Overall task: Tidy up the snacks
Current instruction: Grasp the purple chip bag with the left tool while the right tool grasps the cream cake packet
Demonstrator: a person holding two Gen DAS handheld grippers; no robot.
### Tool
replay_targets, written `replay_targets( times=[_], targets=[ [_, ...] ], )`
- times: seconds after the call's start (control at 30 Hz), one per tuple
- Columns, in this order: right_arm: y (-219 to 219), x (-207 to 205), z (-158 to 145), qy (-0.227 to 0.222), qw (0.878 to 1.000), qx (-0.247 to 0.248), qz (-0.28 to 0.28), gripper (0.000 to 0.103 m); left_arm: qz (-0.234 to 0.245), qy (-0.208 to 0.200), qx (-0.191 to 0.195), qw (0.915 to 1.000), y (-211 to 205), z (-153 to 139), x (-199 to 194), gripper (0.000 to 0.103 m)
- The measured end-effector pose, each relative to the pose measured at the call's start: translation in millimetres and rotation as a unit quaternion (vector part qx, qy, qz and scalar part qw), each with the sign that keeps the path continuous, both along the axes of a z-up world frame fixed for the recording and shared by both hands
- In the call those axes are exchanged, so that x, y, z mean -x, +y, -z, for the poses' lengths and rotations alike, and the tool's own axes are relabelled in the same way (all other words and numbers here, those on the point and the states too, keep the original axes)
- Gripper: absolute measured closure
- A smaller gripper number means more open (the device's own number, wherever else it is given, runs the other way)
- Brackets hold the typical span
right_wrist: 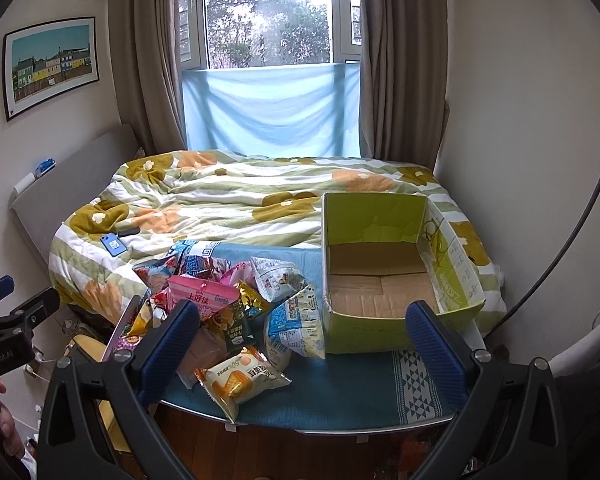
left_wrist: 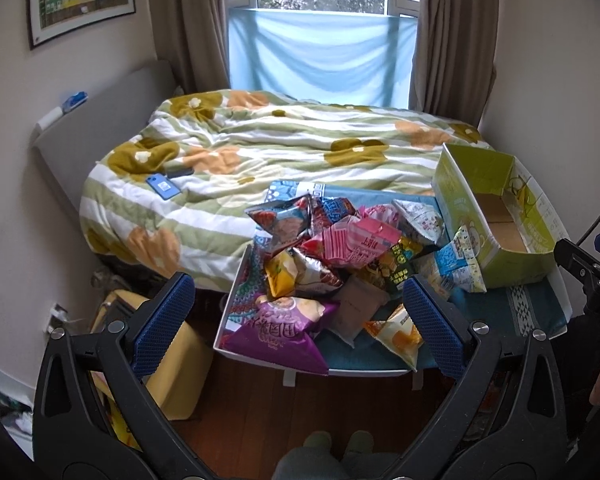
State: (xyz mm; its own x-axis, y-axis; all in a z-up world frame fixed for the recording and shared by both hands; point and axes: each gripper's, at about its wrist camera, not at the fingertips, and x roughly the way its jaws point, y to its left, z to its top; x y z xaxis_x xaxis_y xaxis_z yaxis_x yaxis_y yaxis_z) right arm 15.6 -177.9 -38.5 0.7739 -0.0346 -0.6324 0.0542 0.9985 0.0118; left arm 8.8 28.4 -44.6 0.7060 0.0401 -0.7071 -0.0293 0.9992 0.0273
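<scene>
While nothing is gripped yet, both claws are held spread wide and empty above the near edge of the worktop (right_wrist: 340,396): left claw (left_wrist: 300,320), right claw (right_wrist: 300,344).

Snack packets (left_wrist: 340,248) are heaped on the left part of the worktop, on the blue patterned cloth. The green cardboard box (right_wrist: 380,320) is seen standing open and empty just to their right, with a blue-white packet (right_wrist: 296,320) leaning against its near-left corner. A purple packet (left_wrist: 280,332) overhangs the near-left edge; an orange-yellow packet (right_wrist: 240,380) lies alone at the front of the heap.

Handling, as judged: the packets are expected to be light, air-puffed, slick foil or film, easily crushed. The crimped end seam or a corner should be pinched, not the inflated belly, where slip or a pop is likely and brittle contents could be broken. The orange-yellow packet is best reached first, since it is free of the pile. The box looks stiff enough for packets to be dropped in.

A phone (right_wrist: 114,246) on the bed quilt is not involved.
</scene>
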Motion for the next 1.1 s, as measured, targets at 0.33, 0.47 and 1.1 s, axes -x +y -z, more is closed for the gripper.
replay_targets(
  times=[0.33,0.47,1.1],
  targets=[
    [17.4,-46.5,82.4,0.110,0.993,-0.051,0.009,0.000,0.056,0.120,0.025,0.9910,32.7,97.2,-63.6,0.001],
    [25.9,-62.5,114.3,0.150,0.984,-0.085,0.037,0.000,0.076,0.170,0.024,0.9822,40.3,139.9,-87.1,0.001],
    [49.9,-103.0,225.2,0.263,0.945,-0.121,0.154,0.000,0.147,0.283,0.083,0.9442,60.0,230.7,-126.5,0.007]
  ],
)
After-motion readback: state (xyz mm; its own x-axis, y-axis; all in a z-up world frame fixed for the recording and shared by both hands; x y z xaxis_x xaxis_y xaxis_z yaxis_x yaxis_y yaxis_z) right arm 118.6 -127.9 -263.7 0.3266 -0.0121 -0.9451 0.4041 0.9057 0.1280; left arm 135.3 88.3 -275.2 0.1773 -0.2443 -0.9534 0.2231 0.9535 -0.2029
